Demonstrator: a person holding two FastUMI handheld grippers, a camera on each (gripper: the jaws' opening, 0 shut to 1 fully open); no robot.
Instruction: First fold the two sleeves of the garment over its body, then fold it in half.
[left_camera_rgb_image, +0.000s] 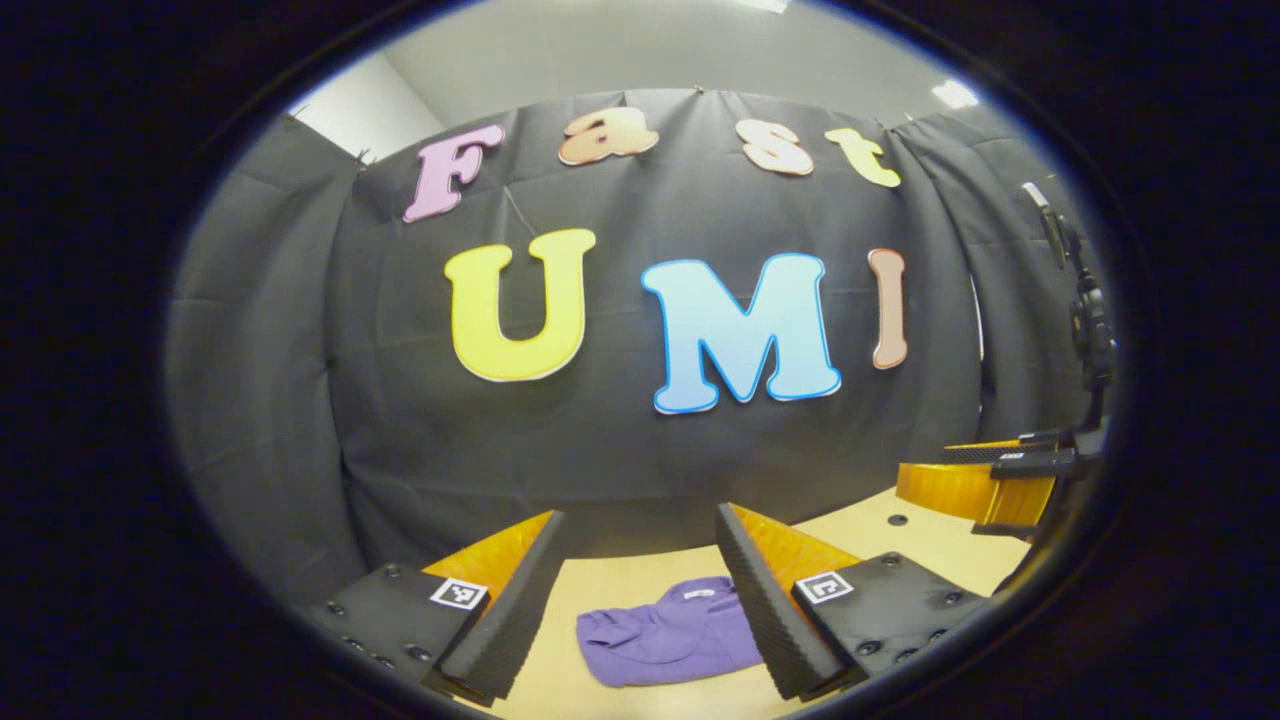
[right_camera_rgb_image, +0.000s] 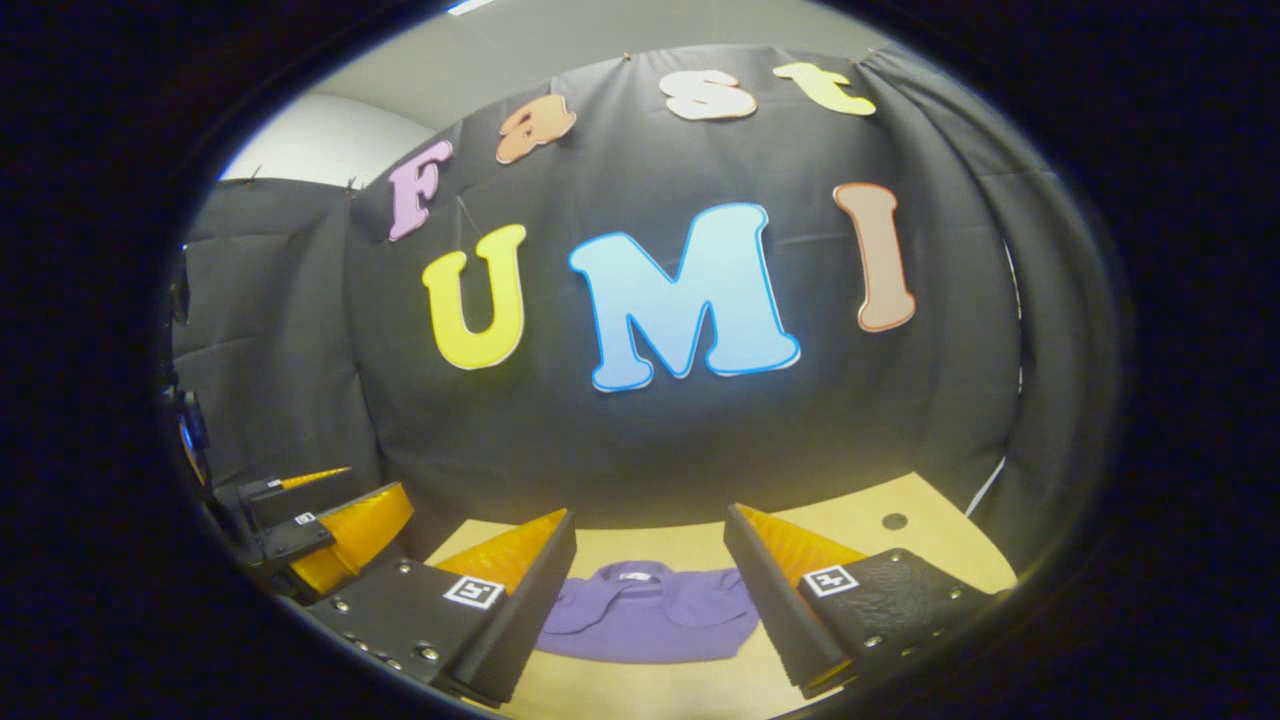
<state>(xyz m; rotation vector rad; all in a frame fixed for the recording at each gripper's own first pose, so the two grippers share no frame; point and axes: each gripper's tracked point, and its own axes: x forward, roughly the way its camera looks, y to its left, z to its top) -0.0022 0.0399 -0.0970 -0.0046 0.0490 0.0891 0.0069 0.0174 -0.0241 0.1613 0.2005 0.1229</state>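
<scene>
Both pairs of fingers stand spread wide, gripping nothing — left gripper (left_camera_rgb_image: 640, 600), right gripper (right_camera_rgb_image: 650, 600). Past them the purple garment (right_camera_rgb_image: 650, 612) lies flat on the pale wooden bench (right_camera_rgb_image: 870, 525), soft and wrinkled, collar toward the wall, wider than long.

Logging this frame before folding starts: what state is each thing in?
Purple fabric garment: lying on the light wooden table, partly bunched, folding state unclear.
Left gripper: jaws open, raised, holding nothing.
Right gripper: jaws open, raised, holding nothing.
</scene>
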